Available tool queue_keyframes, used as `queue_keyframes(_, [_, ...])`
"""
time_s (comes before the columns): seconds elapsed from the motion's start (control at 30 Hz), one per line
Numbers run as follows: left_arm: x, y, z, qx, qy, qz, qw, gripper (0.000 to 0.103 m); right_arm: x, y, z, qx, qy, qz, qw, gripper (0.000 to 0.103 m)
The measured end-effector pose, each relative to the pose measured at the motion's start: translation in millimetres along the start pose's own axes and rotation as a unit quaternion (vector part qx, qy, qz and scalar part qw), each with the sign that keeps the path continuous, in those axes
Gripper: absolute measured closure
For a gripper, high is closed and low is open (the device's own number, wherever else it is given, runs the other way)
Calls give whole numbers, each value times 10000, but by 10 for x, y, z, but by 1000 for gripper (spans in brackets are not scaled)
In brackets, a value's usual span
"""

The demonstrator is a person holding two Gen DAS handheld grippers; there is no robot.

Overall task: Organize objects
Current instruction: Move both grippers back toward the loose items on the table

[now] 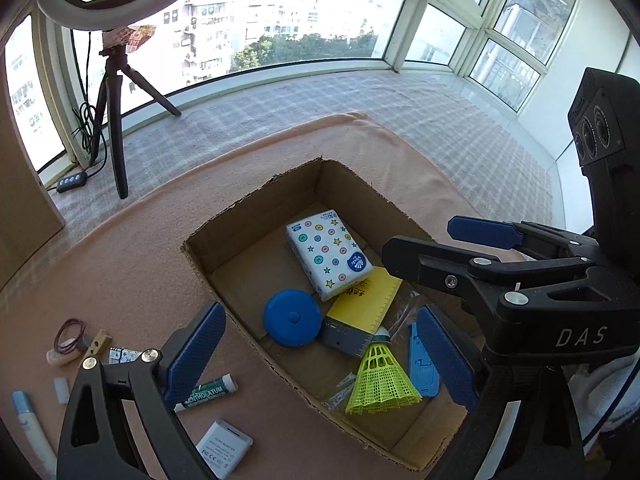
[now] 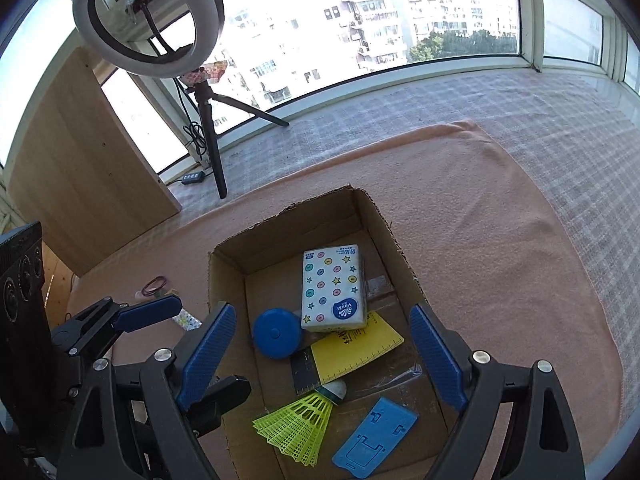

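An open cardboard box (image 1: 200, 240) sits on a peach cloth. Inside lie a star-patterned tissue pack (image 1: 328, 254), a round blue tape measure (image 1: 292, 318), a yellow ruler card (image 1: 366, 300), a yellow-green shuttlecock (image 1: 378, 380) and a flat blue plastic stand (image 2: 374, 438). My left gripper (image 1: 320, 314) hangs open over the box's near left part, nothing between its blue pads. My right gripper (image 2: 322, 312) is open above the box too, also holding nothing; in the left wrist view its fingers (image 1: 484, 232) reach in from the right.
On the cloth left of the box lie a Mentholatum lip balm (image 1: 208, 392), a white adapter (image 1: 224, 448), hair ties (image 1: 70, 332), a wooden clip (image 1: 96, 346) and a white tube (image 1: 32, 424). A ring light on a tripod (image 2: 210, 136) stands at the window.
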State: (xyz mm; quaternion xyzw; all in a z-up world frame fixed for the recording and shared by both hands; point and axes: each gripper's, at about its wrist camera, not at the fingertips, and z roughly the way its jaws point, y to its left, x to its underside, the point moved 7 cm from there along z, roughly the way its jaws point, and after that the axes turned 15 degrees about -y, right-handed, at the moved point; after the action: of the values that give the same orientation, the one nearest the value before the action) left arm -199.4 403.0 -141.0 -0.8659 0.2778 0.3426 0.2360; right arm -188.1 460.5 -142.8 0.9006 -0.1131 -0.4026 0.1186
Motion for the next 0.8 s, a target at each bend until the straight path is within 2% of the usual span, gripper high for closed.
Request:
queue_keyframes(0.2, [125, 347, -184, -224, 16, -196, 9996, 5, 55, 230, 2, -96, 20, -307, 9995, 17])
queue_keyframes(0.4, [271, 880, -428, -589, 12, -428, 9973, 5, 59, 511, 8, -297, 13, -459, 9985, 17])
queue_keyframes(0.67, [423, 1842, -733, -1405, 5, -855, 9864, 5, 120, 1002, 144, -700, 220, -658, 9951, 17])
queue_keyframes(0.8, [389, 2207, -750, -1624, 54, -953, 9821, 5, 155, 1314, 280, -955, 427, -738, 9918, 17])
